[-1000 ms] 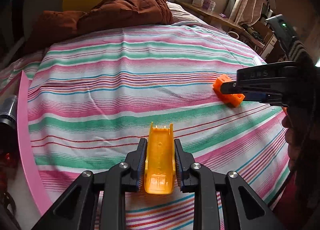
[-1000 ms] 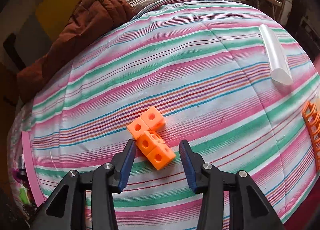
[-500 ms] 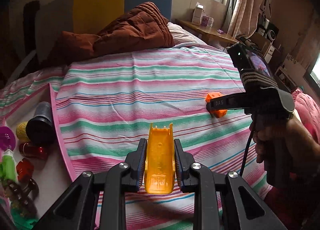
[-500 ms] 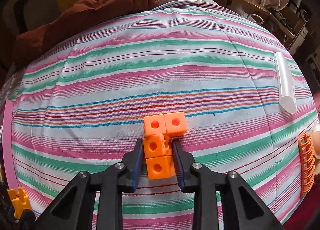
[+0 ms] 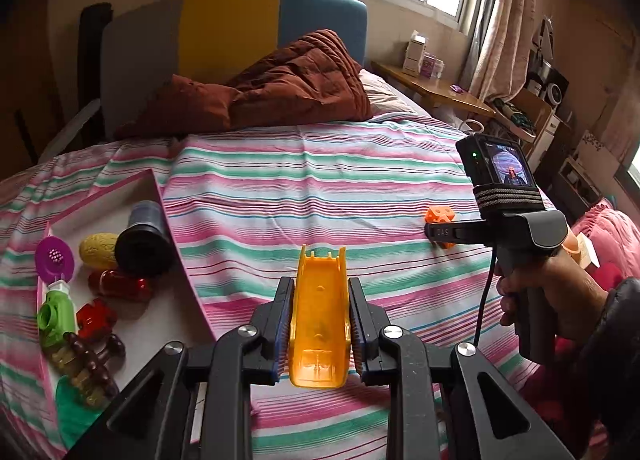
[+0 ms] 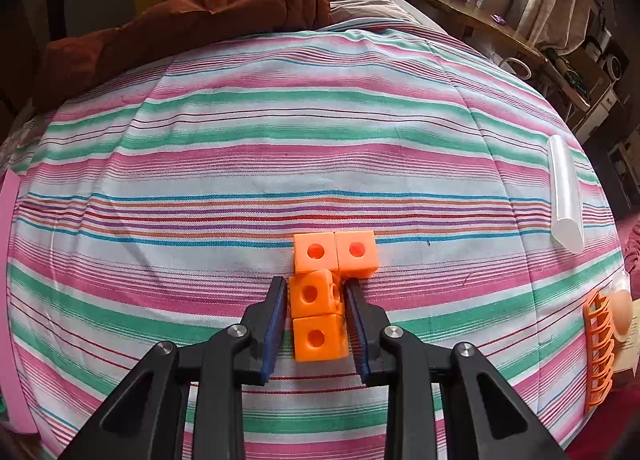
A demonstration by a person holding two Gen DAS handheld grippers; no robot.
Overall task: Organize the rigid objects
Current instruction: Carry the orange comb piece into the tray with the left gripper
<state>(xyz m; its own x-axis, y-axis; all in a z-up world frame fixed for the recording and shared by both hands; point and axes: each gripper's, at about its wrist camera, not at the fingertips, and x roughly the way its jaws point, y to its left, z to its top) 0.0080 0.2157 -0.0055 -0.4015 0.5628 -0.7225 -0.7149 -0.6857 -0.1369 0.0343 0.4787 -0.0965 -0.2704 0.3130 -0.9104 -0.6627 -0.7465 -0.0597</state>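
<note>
Striped bedding (image 6: 280, 132) in pink, green and white covered a bed that filled both views, with a rumpled brown quilt (image 5: 280, 88) heaped near the headboard. Left tool (image 5: 320, 320) had its two dark fingers closed against the sides of a yellow-orange plastic trough piece (image 5: 320, 324), gripping it along its length and holding it above the bed. To the left of that tool sat a shallow pink-rimmed tray (image 5: 182, 260) on the bed, holding a jumble of small toys: a black cylinder (image 5: 142, 244), a yellow lumpy ball (image 5: 98, 250), a purple strainer (image 5: 54, 258), a green piece (image 5: 56, 312), red translucent pieces (image 5: 120, 286) and a brown item that was hard to make out. Right tool (image 6: 316, 312), seen in its own camera pointing steeply down at the bed, was closed on a cluster of orange cubes (image 6: 320, 296), each with a round hole in its face; its blue-edged pads (image 6: 276, 324) pressed on the two nearer cubes, while two more cubes stuck out past the fingertips, resting on the sheet. From the left camera, the same right tool appeared at the right side, held in a person's hand (image 5: 560, 292) with a dark sleeve, a small camera screen strapped on top. Further right on the bed lay a clear plastic tube (image 6: 566, 196), well apart from the cubes, and an orange lattice piece (image 6: 598, 348) lay at the bed's edge.
</note>
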